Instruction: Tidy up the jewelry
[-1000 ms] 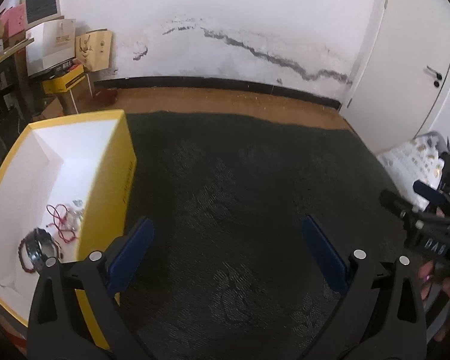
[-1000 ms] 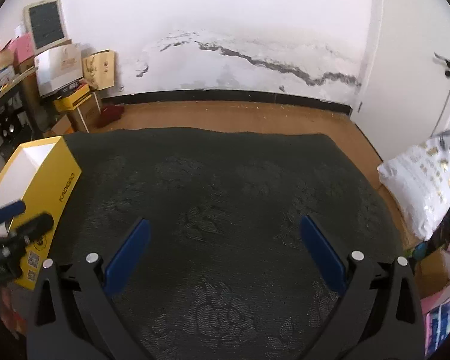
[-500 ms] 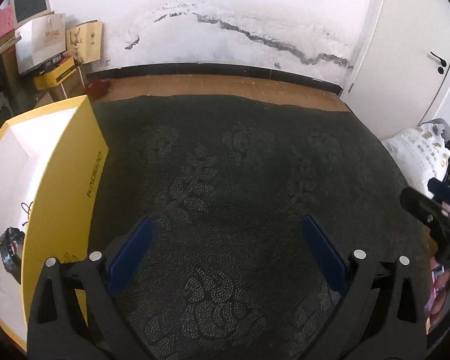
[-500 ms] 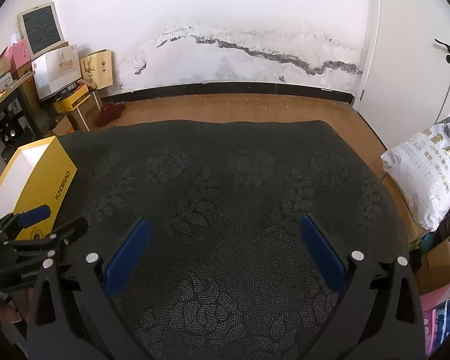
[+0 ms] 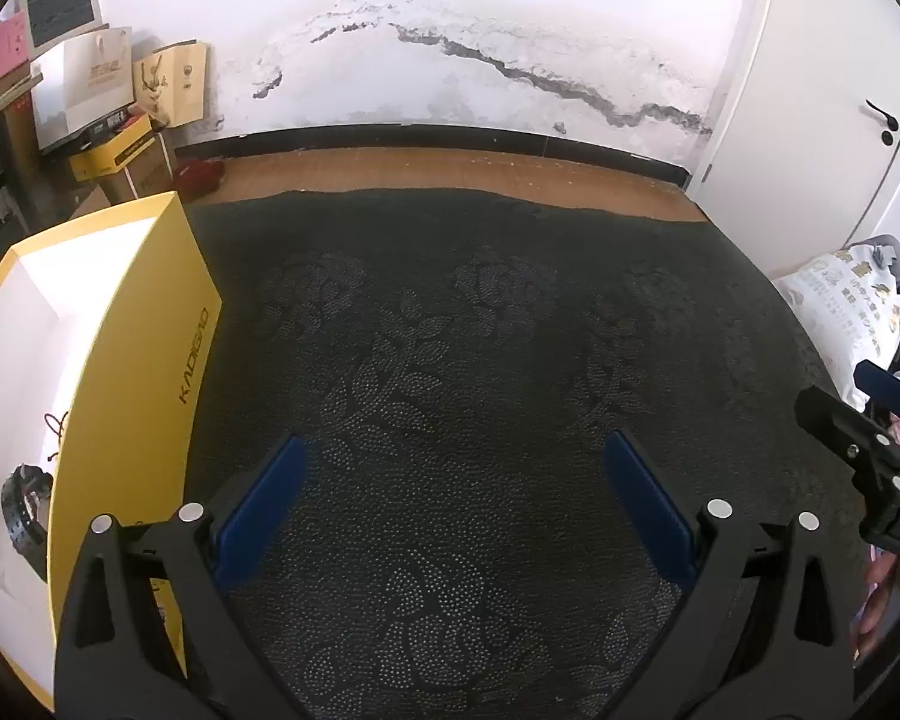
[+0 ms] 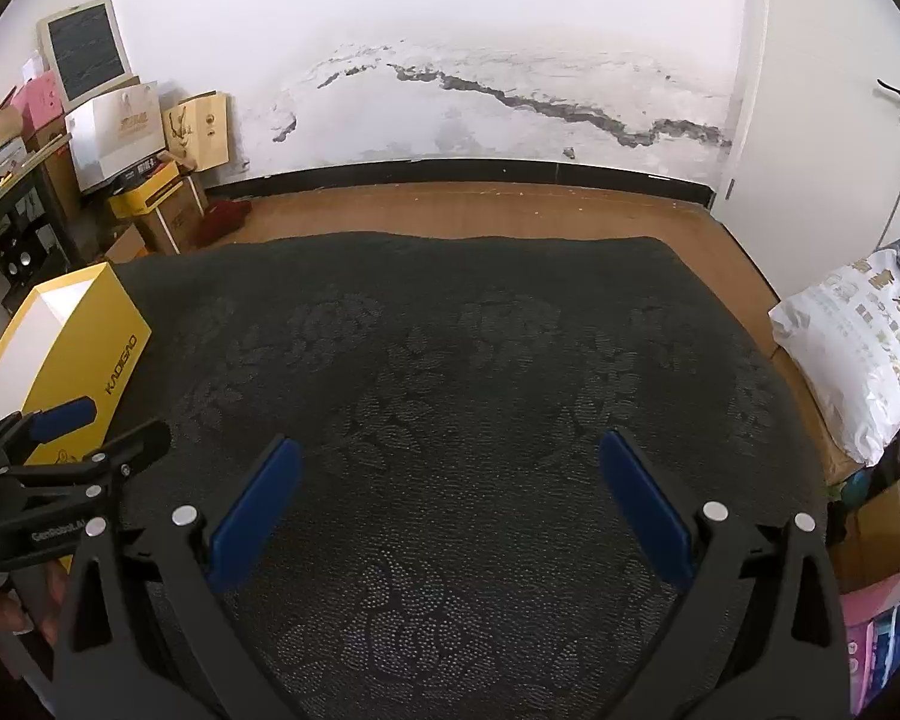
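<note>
Both our left gripper and right gripper hang spread and empty over the cloth. At nine o'clock, the box holds a bracelet; likely light, slippery, best pinched across its band.

Two grippers, the left gripper and right gripper, one yellow box holding one dark beaded bracelet, one patterned dark cloth, and one white printed sack.
</note>
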A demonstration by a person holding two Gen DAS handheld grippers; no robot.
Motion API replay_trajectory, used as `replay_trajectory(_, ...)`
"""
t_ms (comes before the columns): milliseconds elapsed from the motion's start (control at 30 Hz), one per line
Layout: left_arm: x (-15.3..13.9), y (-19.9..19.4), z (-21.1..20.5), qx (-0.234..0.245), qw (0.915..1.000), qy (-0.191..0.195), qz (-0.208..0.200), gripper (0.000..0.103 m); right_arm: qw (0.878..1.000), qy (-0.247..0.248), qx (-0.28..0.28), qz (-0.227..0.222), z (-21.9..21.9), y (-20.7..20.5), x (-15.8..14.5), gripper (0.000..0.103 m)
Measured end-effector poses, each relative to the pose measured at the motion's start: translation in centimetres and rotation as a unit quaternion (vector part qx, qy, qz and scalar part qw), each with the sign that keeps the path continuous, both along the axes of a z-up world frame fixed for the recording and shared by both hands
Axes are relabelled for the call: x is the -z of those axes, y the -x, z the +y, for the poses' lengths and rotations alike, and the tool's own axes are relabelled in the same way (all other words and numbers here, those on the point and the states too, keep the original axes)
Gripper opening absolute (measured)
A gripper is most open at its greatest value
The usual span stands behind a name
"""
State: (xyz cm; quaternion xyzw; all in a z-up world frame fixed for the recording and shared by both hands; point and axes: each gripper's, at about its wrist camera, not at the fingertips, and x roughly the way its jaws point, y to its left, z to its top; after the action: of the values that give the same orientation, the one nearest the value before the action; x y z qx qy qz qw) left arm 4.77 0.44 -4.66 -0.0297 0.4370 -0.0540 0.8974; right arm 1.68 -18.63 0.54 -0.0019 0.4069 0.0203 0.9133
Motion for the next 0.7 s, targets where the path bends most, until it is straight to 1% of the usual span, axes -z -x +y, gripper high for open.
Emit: replay_trajectory(700, 0.0, 0.3, 0.9, -0.003, 1.0, -0.005, -0.003, 0.097, 1.0, 0.001, -0.011, 0.001, 1.4, -0.6, 0.1, 0.096)
